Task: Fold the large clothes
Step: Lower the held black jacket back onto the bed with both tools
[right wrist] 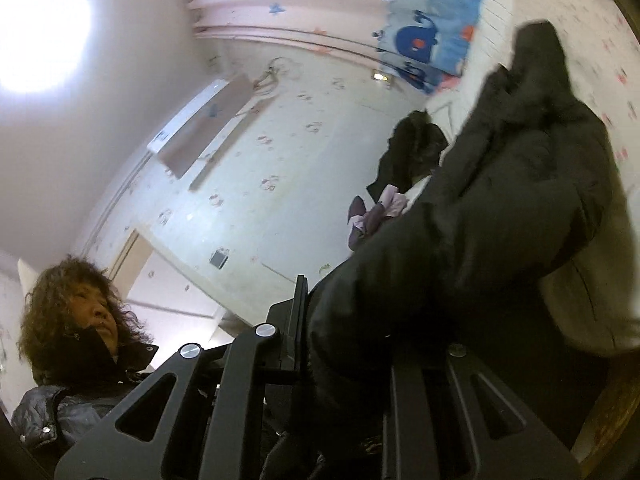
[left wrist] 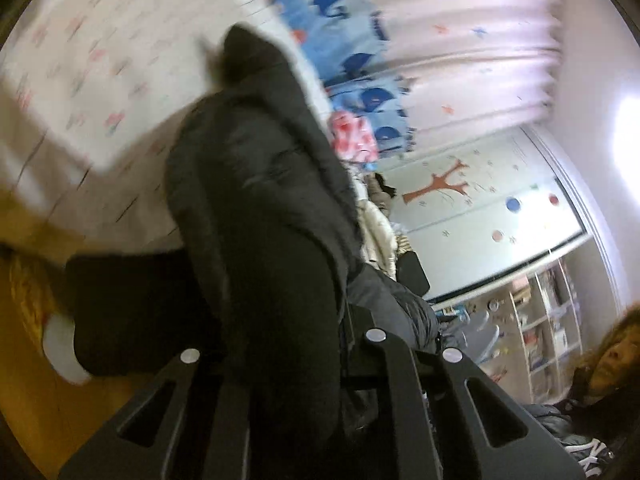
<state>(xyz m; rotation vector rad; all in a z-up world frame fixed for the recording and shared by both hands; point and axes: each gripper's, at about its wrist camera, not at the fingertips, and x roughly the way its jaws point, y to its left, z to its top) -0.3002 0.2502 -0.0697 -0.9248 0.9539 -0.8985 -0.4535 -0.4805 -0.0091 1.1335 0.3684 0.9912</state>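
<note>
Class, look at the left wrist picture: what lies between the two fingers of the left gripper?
A thick fold of the black padded coat fills the gap of the left gripper, rising from between its fingers. The left wrist view shows it.

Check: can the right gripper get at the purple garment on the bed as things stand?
Probably not yet. The right gripper is shut on the black puffer coat, which fills its jaws. The purple garment lies beyond, apart from the coat and in the open, so the coat must be released first.

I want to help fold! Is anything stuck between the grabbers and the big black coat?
No, nothing visible is. The black coat already runs between the fingers of the left gripper, and the right gripper clamps it too.
</note>
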